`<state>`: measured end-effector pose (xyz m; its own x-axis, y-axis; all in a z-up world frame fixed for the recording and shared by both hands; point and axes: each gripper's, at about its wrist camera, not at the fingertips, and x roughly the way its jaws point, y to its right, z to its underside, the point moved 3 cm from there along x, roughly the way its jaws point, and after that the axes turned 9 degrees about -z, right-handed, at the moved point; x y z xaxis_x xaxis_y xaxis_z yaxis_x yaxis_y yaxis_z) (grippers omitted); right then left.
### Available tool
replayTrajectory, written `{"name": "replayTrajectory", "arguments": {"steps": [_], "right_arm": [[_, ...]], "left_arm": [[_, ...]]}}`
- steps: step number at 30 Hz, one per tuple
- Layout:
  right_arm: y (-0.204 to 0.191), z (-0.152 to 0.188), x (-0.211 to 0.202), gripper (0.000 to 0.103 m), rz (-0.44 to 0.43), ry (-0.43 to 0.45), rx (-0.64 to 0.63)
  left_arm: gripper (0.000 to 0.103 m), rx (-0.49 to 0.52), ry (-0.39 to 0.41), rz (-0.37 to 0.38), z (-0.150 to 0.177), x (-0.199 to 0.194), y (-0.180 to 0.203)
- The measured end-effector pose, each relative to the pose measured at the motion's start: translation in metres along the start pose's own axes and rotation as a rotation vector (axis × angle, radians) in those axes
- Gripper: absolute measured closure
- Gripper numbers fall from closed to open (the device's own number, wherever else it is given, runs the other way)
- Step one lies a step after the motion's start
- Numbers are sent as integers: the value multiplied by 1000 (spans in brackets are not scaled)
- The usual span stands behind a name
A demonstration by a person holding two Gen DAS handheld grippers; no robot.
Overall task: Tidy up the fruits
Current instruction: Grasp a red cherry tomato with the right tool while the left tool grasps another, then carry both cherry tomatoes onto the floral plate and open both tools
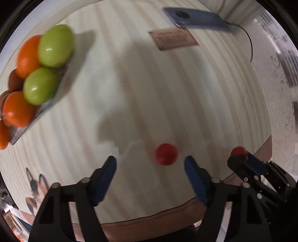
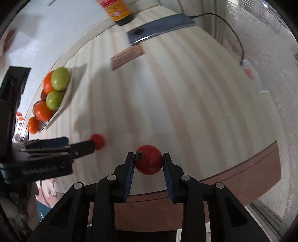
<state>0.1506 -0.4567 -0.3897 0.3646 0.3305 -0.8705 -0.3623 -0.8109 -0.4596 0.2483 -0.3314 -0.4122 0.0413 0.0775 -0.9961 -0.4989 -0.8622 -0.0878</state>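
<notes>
right gripper (image 2: pixel 148 160) pinches a red fruit (image 2: pixel 148 159), pads touching both its sides, fruit lifted or just off the table (image 2: pixel 186 93), cannot tell which through the blur; held this way most likely to carry it to the tray (image 2: pixel 64 104) where the other fruit is piled

left gripper (image 1: pixel 150 163) is spread wide, nothing between its fingers; second red fruit (image 1: pixel 166 154) lies on the table just ahead of the gap, toward the right finger, so the open jaws look lined up to close on it

tray sits far left of the loose red fruit, at the table's back edge; green fruits (image 1: pixel 55 45) and orange fruits (image 1: pixel 28 55) heaped on it, one orange at the tray's near end, seemingly at its edge

pose: both grippers low at the near table edge, side by side, pointing across the table; right gripper tip shows in the left view (image 1: pixel 240 158), right of the loose fruit; left gripper crosses the right view (image 2: pixel 80 147) level with the table, tip beside the loose fruit (image 2: pixel 97 141)

phone (image 1: pixel 197 19) with cable, card (image 1: pixel 173 38) and bottle (image 2: pixel 117 11) stand far from the tray, at the back, not part of the job
</notes>
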Motion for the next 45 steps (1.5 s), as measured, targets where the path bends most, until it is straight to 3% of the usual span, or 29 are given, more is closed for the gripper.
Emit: {"name": "replayTrajectory", "arguments": {"steps": [2, 5, 8, 11, 20, 26, 30, 36, 41, 45], "right_arm": [[9, -2, -3, 70, -1, 10, 21], [13, -2, -4, 70, 6, 16, 25], [14, -2, -3, 70, 9, 19, 22], [11, -2, -1, 70, 13, 20, 11], [-3, -8, -4, 70, 12, 29, -18], [-25, -18, -9, 70, -14, 38, -56], [-58, -26, -3, 70, -59, 22, -116], [-137, -41, 31, 70, -211, -30, -219], [-202, -42, 73, 70, -360, -57, -257], [-245, -38, 104, 70, -434, -56, -276]], "left_arm": [[46, 17, -5, 4, -1, 4, 9], [66, 35, -13, 13, -3, 9, 17], [74, 38, -4, 16, -4, 9, 18], [80, 39, 0, 22, -5, 8, 19], [80, -1, 46, 50, -10, -4, 8], [80, -136, 99, 97, -4, -28, -40], [80, -286, 149, 137, 11, -50, -98], [80, -537, 176, 213, 32, -67, -194], [80, -623, 161, 220, 31, -64, -252], [80, -608, 122, 191, 25, -60, -277]]}}
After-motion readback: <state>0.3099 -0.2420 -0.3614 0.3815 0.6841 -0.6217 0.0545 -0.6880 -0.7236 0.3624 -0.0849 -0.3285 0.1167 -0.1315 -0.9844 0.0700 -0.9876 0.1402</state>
